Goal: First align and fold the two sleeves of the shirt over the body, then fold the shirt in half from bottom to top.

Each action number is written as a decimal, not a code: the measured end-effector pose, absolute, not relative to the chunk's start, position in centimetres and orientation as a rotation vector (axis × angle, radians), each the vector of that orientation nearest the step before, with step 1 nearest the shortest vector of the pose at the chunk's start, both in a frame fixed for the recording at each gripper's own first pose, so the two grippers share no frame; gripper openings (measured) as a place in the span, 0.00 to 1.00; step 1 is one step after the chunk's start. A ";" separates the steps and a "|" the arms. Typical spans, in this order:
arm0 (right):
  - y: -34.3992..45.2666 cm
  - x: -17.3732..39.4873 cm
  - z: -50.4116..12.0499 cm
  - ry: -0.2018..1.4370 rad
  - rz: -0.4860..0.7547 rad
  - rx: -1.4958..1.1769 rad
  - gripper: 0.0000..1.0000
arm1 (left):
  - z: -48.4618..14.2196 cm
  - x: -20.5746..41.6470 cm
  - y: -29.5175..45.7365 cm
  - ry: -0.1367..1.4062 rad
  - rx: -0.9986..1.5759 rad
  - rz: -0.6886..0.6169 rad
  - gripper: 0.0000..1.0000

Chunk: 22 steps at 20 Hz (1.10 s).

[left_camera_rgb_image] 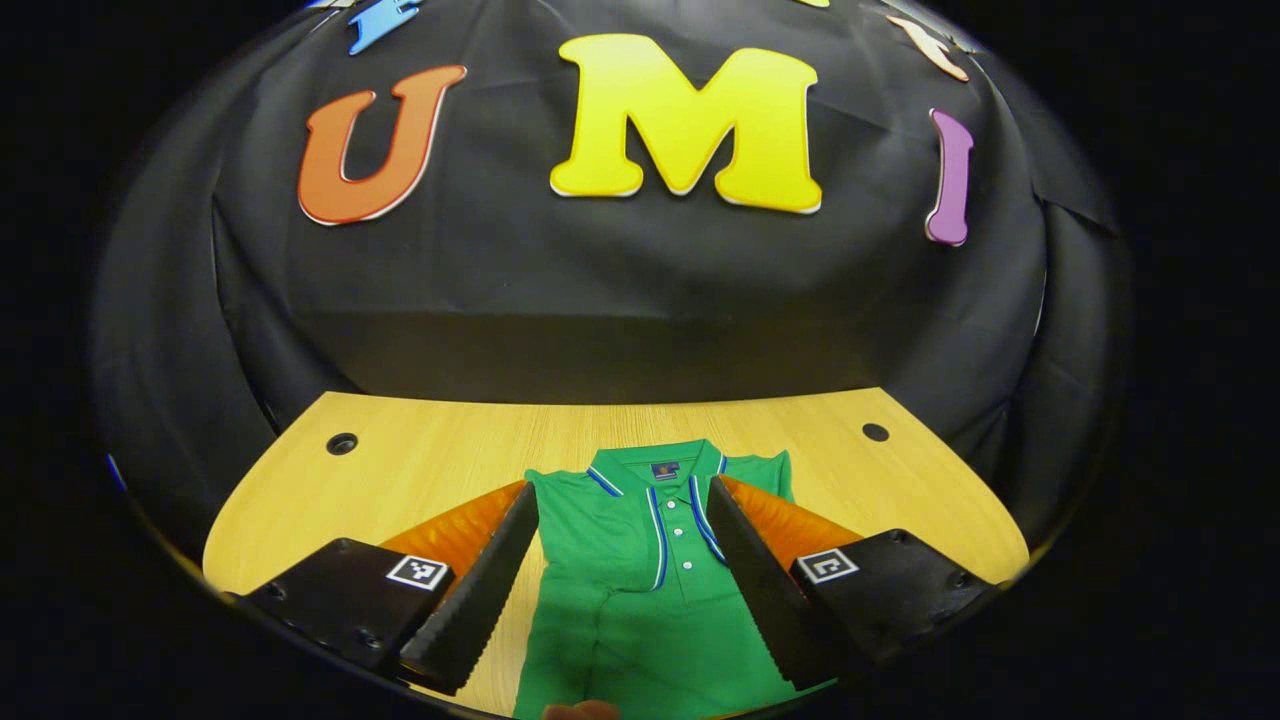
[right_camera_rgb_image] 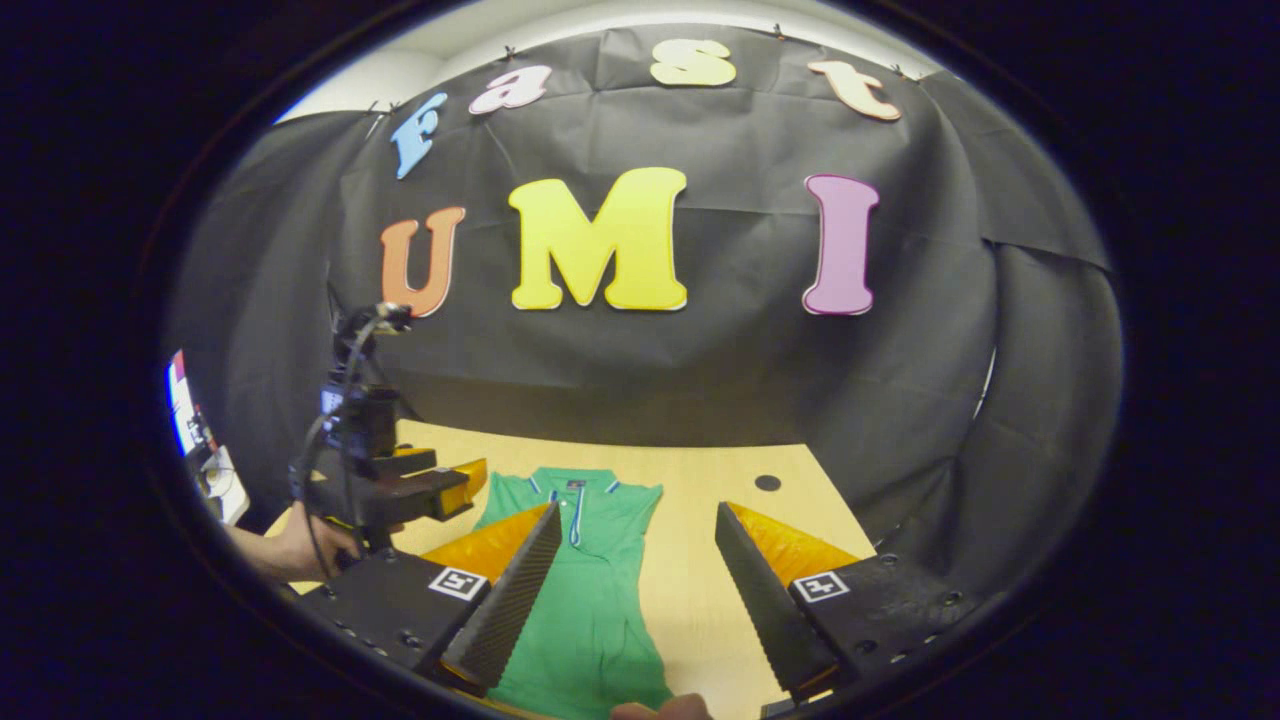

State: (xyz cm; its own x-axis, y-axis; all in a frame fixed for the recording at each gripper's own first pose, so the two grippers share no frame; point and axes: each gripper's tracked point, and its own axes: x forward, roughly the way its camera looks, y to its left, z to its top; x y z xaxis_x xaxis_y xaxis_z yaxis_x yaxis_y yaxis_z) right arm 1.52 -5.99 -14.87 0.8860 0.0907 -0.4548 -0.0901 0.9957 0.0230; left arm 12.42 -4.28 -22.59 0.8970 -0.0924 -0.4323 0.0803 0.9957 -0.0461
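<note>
Wooden bench (left_camera_rgb_image: 430, 450) carried the sleeve-folded green shirt (left_camera_rgb_image: 640, 590); both tools, left tool (left_camera_rgb_image: 622, 585) and right tool (right_camera_rgb_image: 637, 590), hovered wide, best gripping hem corners evenly.

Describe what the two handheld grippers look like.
Each gripper has two wedge-shaped jaws with serrated inner faces, on black bolted blocks bearing square black-and-white markers. In the right gripper view, the left gripper carries a black camera module on top with looping black cables, held by a hand.

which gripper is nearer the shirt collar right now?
Left, probably. The left gripper frames the collar of the shirt between its open jaws. The right gripper hangs off the shirt's side edge, over the bare table.
</note>
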 end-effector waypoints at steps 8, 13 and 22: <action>-6.1 0.0 -18.6 0.558 0.183 -0.021 0.97 | -18.2 3.2 0.1 0.434 0.004 -0.057 1.00; -7.7 -2.6 -23.0 0.656 0.283 -0.134 0.96 | -23.1 -2.3 2.1 0.599 0.013 -0.084 1.00; -12.3 -11.5 -33.7 0.998 0.251 -0.158 0.99 | -34.9 -16.7 2.2 1.113 -0.029 -0.266 1.00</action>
State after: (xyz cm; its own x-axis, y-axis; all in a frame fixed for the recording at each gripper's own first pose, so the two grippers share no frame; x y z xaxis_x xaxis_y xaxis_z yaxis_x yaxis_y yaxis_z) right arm -11.54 -12.32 -33.72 0.5162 0.1365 -0.8455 -0.2803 0.9598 -0.0162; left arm -16.74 2.19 -34.90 0.4139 -0.2265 -0.8817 0.1973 0.9679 -0.1560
